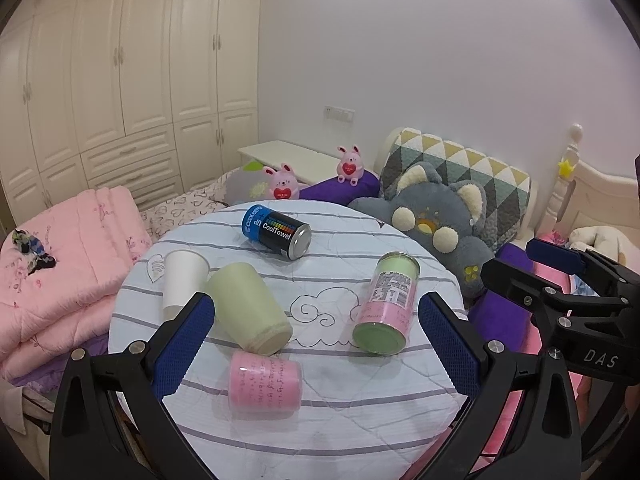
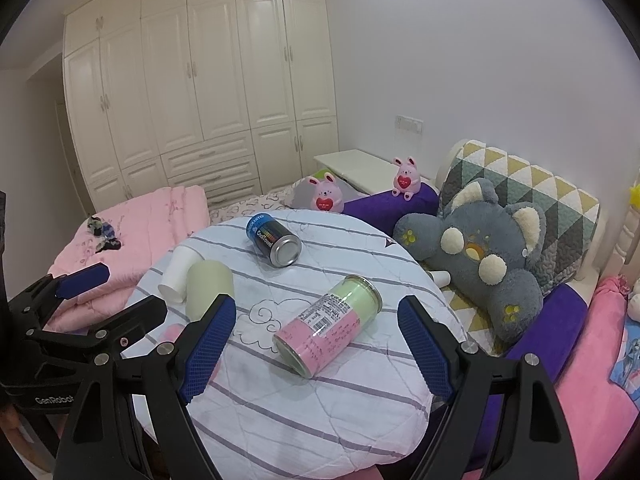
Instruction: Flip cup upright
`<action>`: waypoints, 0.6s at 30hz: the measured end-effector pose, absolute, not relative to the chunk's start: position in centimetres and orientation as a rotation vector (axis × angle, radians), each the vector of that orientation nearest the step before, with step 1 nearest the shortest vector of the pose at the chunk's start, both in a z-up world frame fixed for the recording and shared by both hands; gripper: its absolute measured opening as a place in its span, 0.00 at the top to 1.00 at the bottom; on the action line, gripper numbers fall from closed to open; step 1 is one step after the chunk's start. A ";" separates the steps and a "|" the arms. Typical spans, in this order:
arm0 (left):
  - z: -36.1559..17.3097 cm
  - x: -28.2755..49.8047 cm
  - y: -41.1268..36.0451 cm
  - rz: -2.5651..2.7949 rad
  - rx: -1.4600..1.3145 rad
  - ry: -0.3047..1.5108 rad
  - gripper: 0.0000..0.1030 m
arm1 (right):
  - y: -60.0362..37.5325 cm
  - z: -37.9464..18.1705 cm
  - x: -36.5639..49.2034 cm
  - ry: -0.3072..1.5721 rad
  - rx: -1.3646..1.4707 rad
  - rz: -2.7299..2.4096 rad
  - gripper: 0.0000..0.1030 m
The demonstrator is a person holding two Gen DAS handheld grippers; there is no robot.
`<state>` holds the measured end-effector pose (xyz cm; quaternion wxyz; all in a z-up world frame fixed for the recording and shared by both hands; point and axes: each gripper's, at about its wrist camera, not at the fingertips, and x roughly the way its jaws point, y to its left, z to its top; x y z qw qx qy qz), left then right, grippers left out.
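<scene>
Several cups and cans lie on their sides on a round table with a striped white cloth [image 1: 340, 412]. A pale green cup [image 1: 248, 308] lies left of centre, also in the right wrist view [image 2: 208, 292]. A white paper cup [image 1: 182, 280] lies beside it. A small pink cup [image 1: 264, 382] lies near the front. A pink-and-green jar [image 1: 386, 308] [image 2: 328, 326] lies at the right. My left gripper [image 1: 316, 344] is open above the pink cup. My right gripper [image 2: 316, 344] is open around the jar's near end, above it.
A blue-and-black CoolTowel can [image 1: 276, 232] lies at the table's far side. A grey plush toy [image 1: 436, 220] and a patterned cushion [image 1: 460, 168] sit on the bed at the right. A folded pink quilt [image 1: 68, 272] lies at the left. The right gripper shows in the left wrist view [image 1: 560, 280].
</scene>
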<state>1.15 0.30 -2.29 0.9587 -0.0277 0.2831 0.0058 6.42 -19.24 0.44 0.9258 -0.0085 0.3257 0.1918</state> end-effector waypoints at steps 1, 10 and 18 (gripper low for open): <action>-2.4 1.2 0.4 0.012 -0.057 0.577 0.00 | -19.3 0.4 6.5 0.670 -0.017 0.394 0.18; -2.7 2.0 0.7 0.013 -0.058 0.592 0.00 | -19.1 0.0 7.3 0.687 -0.018 0.397 0.18; -2.9 2.5 0.9 0.007 -0.055 0.601 0.00 | -18.9 -0.3 7.9 0.699 -0.017 0.399 0.18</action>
